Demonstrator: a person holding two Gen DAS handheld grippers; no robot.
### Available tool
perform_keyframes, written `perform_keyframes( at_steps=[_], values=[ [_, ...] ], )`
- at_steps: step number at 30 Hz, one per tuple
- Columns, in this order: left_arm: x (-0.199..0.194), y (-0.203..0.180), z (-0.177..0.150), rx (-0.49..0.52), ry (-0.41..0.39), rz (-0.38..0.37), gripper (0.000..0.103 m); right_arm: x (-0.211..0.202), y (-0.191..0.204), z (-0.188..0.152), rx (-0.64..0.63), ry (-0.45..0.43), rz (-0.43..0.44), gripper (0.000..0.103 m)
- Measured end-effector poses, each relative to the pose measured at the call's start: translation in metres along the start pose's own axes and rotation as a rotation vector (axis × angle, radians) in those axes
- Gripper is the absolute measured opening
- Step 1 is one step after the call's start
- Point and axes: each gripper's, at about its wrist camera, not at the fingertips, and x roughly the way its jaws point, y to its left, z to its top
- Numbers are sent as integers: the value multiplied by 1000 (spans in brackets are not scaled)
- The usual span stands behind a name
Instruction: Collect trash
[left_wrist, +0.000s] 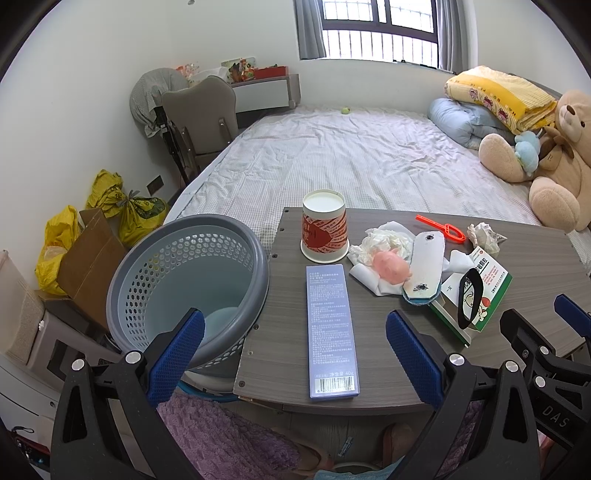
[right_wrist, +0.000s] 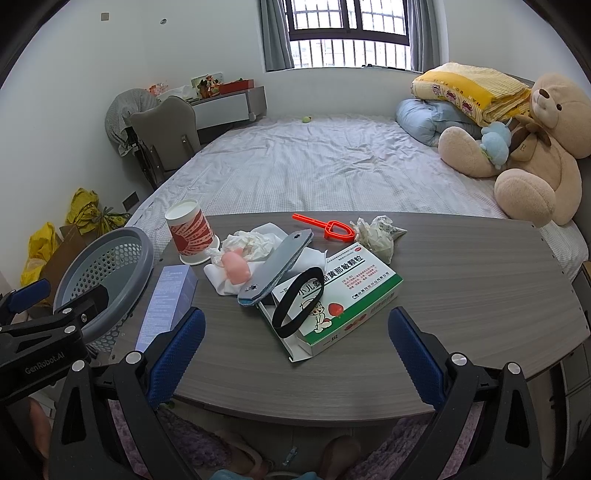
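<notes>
Both grippers are hanging wide open and empty at the table's near edge: left gripper (left_wrist: 295, 354) straddling the long blue-grey carton (left_wrist: 330, 328), right gripper (right_wrist: 297, 354) facing the green-and-white medicine box (right_wrist: 343, 302), a black band (right_wrist: 297, 302) lying on it. Left of the wood-grain table (right_wrist: 461, 280) the grey perforated wastebasket (left_wrist: 177, 273) is standing. Farther back are lying crumpled tissues (left_wrist: 384, 240), a pink lump (left_wrist: 391, 267), an upturned paper cup (left_wrist: 325, 227), an orange plastic stick (left_wrist: 441, 225).
</notes>
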Motion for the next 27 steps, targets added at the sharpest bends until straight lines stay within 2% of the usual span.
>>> perform_keyframes(
  at_steps=[19, 27],
  values=[
    [3, 1, -6, -1, 12, 0, 97, 4, 0, -2, 3, 5, 1, 95],
    [26, 12, -24, -15, 91, 22, 97, 21, -8, -11, 0, 38, 12, 95]
  ],
)
